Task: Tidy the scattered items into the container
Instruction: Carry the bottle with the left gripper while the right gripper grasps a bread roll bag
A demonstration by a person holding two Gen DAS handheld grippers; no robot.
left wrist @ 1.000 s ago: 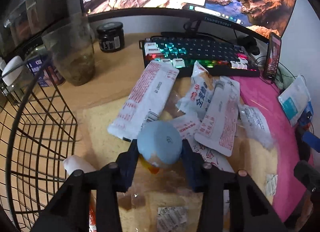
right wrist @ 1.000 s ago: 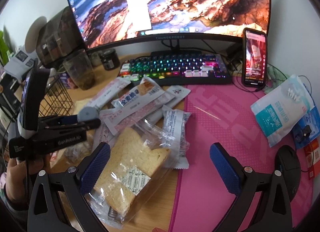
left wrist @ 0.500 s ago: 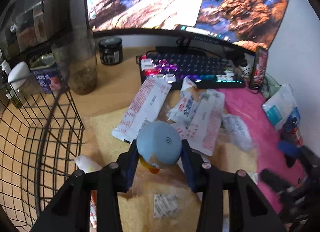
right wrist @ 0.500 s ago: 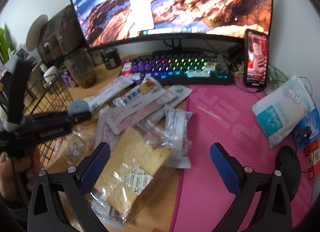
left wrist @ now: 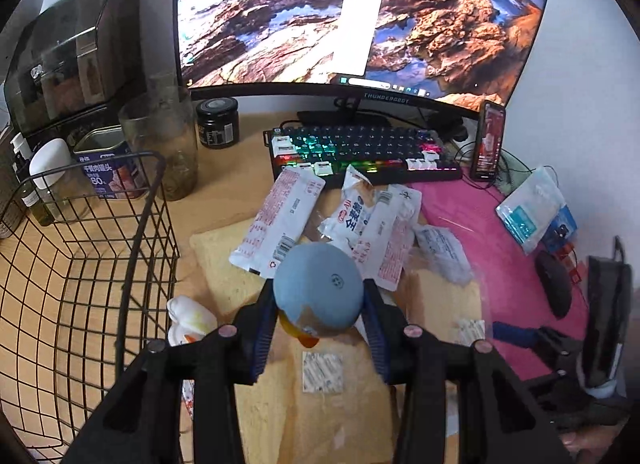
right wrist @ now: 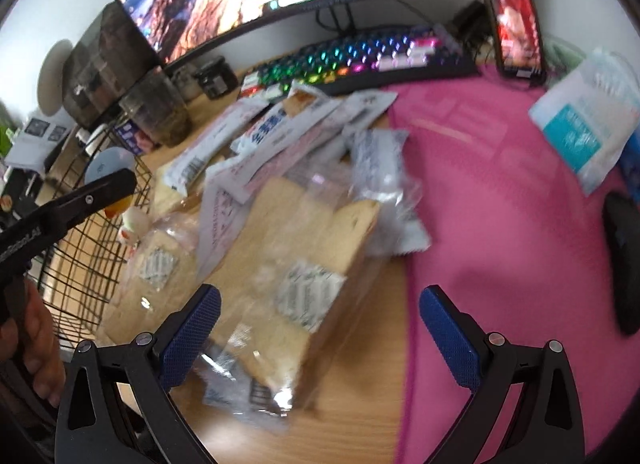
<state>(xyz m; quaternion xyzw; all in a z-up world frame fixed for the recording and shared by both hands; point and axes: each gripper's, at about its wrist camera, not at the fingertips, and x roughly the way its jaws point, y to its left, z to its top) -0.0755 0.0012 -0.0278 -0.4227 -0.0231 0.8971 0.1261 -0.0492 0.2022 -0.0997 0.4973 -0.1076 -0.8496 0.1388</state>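
My left gripper [left wrist: 319, 314] is clenched on a round blue toy [left wrist: 319, 290], its two dark fingers pressed against the toy's sides at the lower middle of the left wrist frame, an orange bit showing under the blue dome. The toy hangs above a heap of snacks: bagged slices of bread [left wrist: 320, 396] under it and white wrapped packets [left wrist: 280, 219] just above it in the frame, reaching to the lit keyboard [left wrist: 360, 151]. The black wire basket [left wrist: 132, 223] fills the left side of that frame, its near corner just left of my fingers, and a small white toy [left wrist: 190, 318] lies beside its wall on the wooden desk [left wrist: 232, 179]. My right gripper [right wrist: 320, 328] is released, its blue padded fingers [right wrist: 192, 332] spread wide at the bottom of the right wrist frame and holding nothing; the left pad sits over the near end of a bag of bread [right wrist: 304, 248], though the blur keeps me from telling whether it touches. The right pad stands over the pink mat [right wrist: 500, 203]. At the left edge of this frame the blue toy shows in my other gripper, above the basket's rim.
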